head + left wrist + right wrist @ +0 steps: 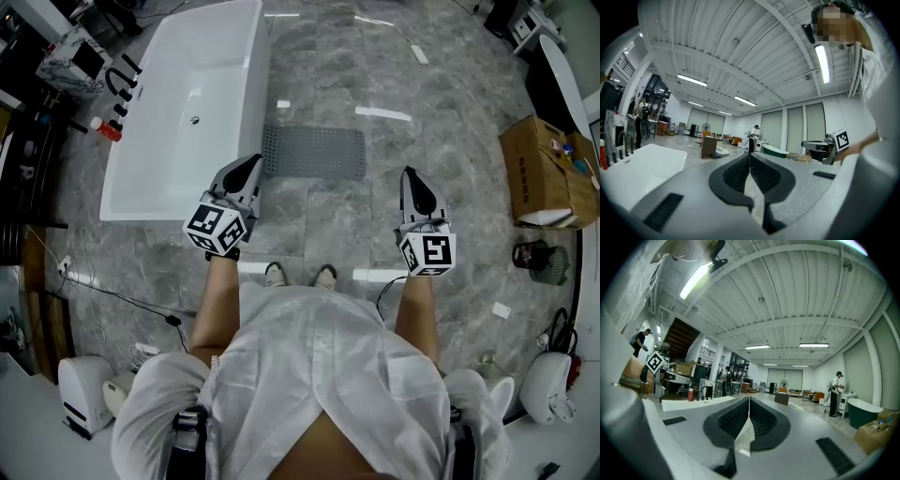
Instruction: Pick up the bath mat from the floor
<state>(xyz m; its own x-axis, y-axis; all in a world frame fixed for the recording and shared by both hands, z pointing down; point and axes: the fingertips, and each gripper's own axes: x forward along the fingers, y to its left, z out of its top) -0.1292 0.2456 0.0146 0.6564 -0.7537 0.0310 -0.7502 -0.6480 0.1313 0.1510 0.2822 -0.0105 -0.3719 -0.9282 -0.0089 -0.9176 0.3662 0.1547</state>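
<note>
- Mat position?
- Bath mat (314,153) lies flat on the floor (441,112) beside the bathtub (150,178), ahead of both tongs and nearer the left gripper (251,161). It touches neither.
- Jaws?
- Left gripper and right gripper (411,173) are both closed, empty, with ribbed black pads.
- Look?
- Grey rectangular mat, dotted texture. Glossy grey marbled tiles, smooth white tub.

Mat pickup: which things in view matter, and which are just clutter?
Job:
- bath mat, flat on the floor
- left tool, shut, empty
- right tool, shut, empty

Lying about:
- bathtub
- cardboard box
- red bottle
</note>
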